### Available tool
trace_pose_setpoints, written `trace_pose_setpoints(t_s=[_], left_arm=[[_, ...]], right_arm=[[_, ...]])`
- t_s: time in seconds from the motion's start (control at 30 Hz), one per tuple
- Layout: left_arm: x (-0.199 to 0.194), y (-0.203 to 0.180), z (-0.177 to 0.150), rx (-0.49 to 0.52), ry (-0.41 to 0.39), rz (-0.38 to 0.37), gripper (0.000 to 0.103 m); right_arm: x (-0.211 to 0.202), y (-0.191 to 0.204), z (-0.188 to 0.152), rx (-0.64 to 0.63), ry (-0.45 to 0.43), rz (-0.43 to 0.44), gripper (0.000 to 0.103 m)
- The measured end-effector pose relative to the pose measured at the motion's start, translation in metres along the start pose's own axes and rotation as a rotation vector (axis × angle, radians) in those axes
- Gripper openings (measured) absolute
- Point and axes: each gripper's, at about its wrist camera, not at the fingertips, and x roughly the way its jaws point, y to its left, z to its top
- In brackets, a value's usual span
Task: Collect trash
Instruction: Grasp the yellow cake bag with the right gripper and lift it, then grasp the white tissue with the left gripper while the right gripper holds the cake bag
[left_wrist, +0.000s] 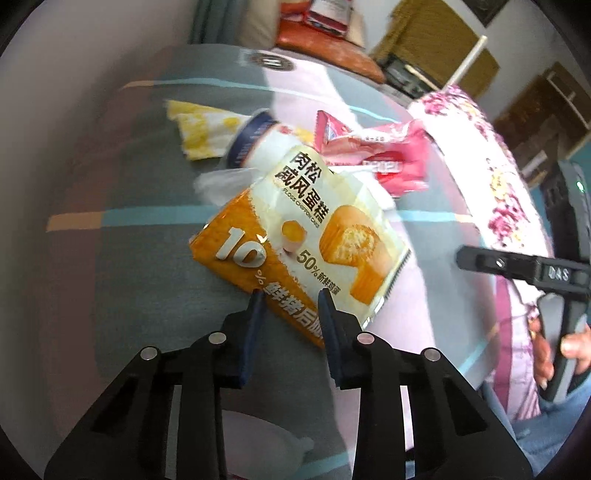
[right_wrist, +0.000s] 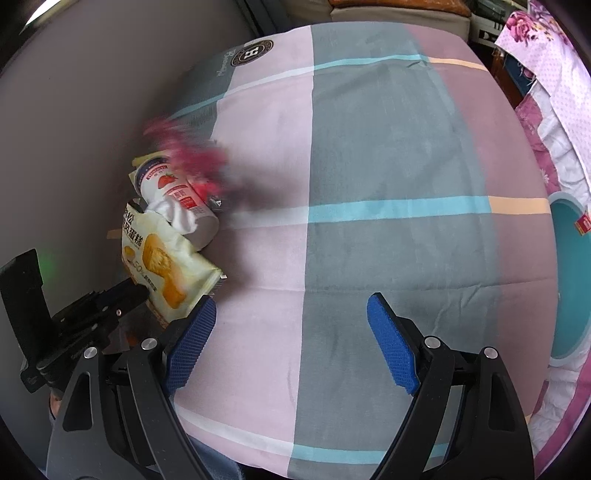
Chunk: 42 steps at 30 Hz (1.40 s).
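Left gripper (left_wrist: 291, 295): jaws drawn narrow on the near edge of the orange cake wrapper (left_wrist: 295, 243), which lies between the pads; grip appears made, though firm contact cannot be confirmed. Right gripper (right_wrist: 291, 314): jaws wide apart, nothing between them, hovering over bare checked bedsheet (right_wrist: 369, 147). Remaining trash lies heaped at one side of the sheet: yoghurt bottle (right_wrist: 173, 192), pink wrapper (left_wrist: 373, 155), yellow wrapper (left_wrist: 199, 129), crumpled tissue (right_wrist: 177, 214). A teal bin (right_wrist: 569, 280) stands off the bed's far side, one scrap visible inside; judged stage: early, most items still uncollected.
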Motion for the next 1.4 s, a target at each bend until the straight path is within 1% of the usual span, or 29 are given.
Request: trace_pose_setpoints(t_s=[0.07,0.1,0.17,0.27,0.37,0.43,0.5,0.57,0.6,0.67,0.7,0.73,0.8,0.87,1.0,1.07,1.1,1.13,1.17,1.27,1.33,1.4], left_arm=[[0.003,-0.008,-0.001,0.027,0.016,-0.044,0.032],[0.004,-0.011,-0.003,0.043,0.02,-0.054,0.032],[0.008,-0.015,-0.002,0.059,0.025,-0.059,0.032],[0.013,-0.014,-0.003,0.057,0.039,-0.067,0.032],[0.017,-0.009,-0.002,0.04,0.052,-0.075,0.032],[0.02,-0.007,-0.001,0.037,0.059,-0.075,0.032],[0.021,-0.008,-0.003,0.036,0.065,-0.072,0.032],[0.021,-0.007,-0.004,0.033,0.066,-0.064,0.032],[0.02,-0.006,-0.004,0.031,0.062,-0.055,0.032],[0.018,-0.003,-0.004,0.022,0.059,-0.045,0.036],[0.016,-0.002,-0.003,0.016,0.056,-0.039,0.039],[0.014,0.001,-0.002,0.007,0.049,-0.03,0.048],[0.005,0.008,-0.001,-0.015,0.02,-0.005,0.06],[-0.001,0.013,0.001,-0.028,-0.001,0.027,0.067],[-0.004,0.016,0.007,-0.023,-0.014,0.099,0.069],[-0.001,0.013,0.015,0.002,-0.01,0.11,0.074],[0.0,0.01,0.018,0.017,-0.009,0.113,0.079],[0.002,0.005,0.023,0.038,-0.01,0.118,0.08],[0.005,-0.001,0.027,0.055,-0.009,0.118,0.08],[0.012,-0.015,0.036,0.076,-0.004,0.086,0.081],[0.02,-0.023,0.041,0.092,0.001,0.095,0.083],[0.03,-0.029,0.043,0.095,0.022,0.087,0.084]], right_arm=[[0.001,0.003,0.002,-0.014,0.002,0.013,0.08],[0.002,0.006,0.003,-0.022,0.003,0.021,0.08],[0.007,0.011,0.007,-0.042,0.002,0.054,0.08],[0.019,0.018,0.013,-0.071,0.007,0.088,0.08],[0.033,0.026,0.018,-0.089,0.026,0.164,0.08],[0.041,0.031,0.02,-0.112,0.036,0.187,0.08],[0.046,0.035,0.019,-0.128,0.048,0.239,0.079],[0.05,0.037,0.018,-0.131,0.076,0.274,0.048],[0.05,0.037,0.017,-0.131,0.087,0.294,0.019],[0.044,0.039,0.016,-0.146,0.075,0.305,0.014],[0.042,0.04,0.014,-0.151,0.07,0.308,0.012],[0.036,0.04,0.014,-0.155,0.063,0.309,0.01],[0.021,0.037,0.014,-0.157,0.031,0.307,0.008],[0.009,0.031,0.013,-0.152,0.011,0.303,0.008],[-0.017,0.018,0.008,-0.127,-0.043,0.287,0.008],[-0.03,0.008,0.005,-0.101,-0.073,0.28,0.008],[-0.037,0.002,0.003,-0.087,-0.086,0.275,0.008],[-0.041,-0.002,0.002,-0.08,-0.091,0.273,0.008],[-0.047,-0.007,0.0,-0.067,-0.101,0.267,0.008],[-0.062,-0.024,-0.003,-0.043,-0.138,0.24,0.008],[-0.069,-0.035,-0.006,-0.024,-0.162,0.221,0.008],[-0.075,-0.048,-0.008,0.005,-0.177,0.212,0.008]])
